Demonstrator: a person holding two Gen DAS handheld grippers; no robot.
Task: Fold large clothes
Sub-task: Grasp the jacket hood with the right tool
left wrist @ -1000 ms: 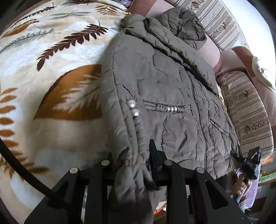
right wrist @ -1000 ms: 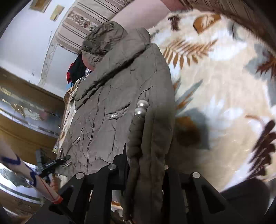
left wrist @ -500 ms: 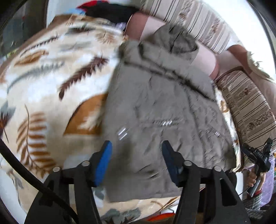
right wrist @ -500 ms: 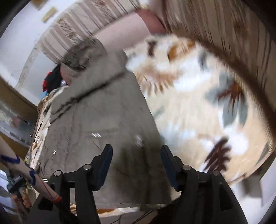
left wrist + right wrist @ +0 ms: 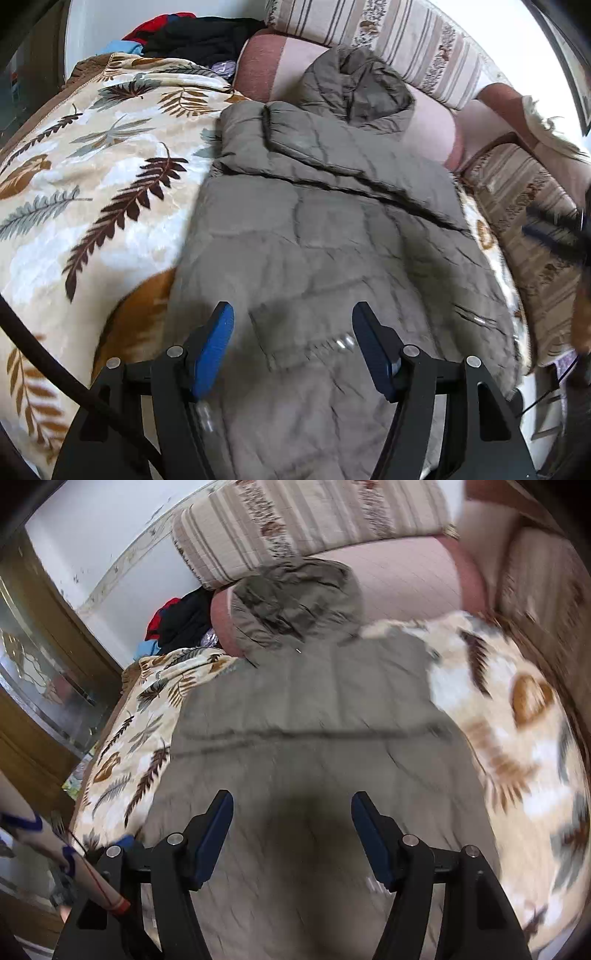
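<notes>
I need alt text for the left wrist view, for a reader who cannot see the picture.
A grey-brown padded jacket lies flat on a leaf-print blanket, its hood resting against a striped sofa cushion. The left gripper hangs over the jacket's lower part with its blue-padded jaws open and holding nothing. The image is somewhat blurred.

A large grey-brown quilted puffer jacket (image 5: 332, 236) lies flat on the bed, spread lengthwise with its hem near and its hood far. The crumpled hood (image 5: 358, 88) rests at the far end, propped up against the pink pillow. A sleeve (image 5: 314, 332) is folded across the front of the body, its cuff with small silvery beads lying near the middle of the near part. In the right wrist view the jacket (image 5: 314, 738) appears blurred, its quilting seams running crosswise.
</notes>
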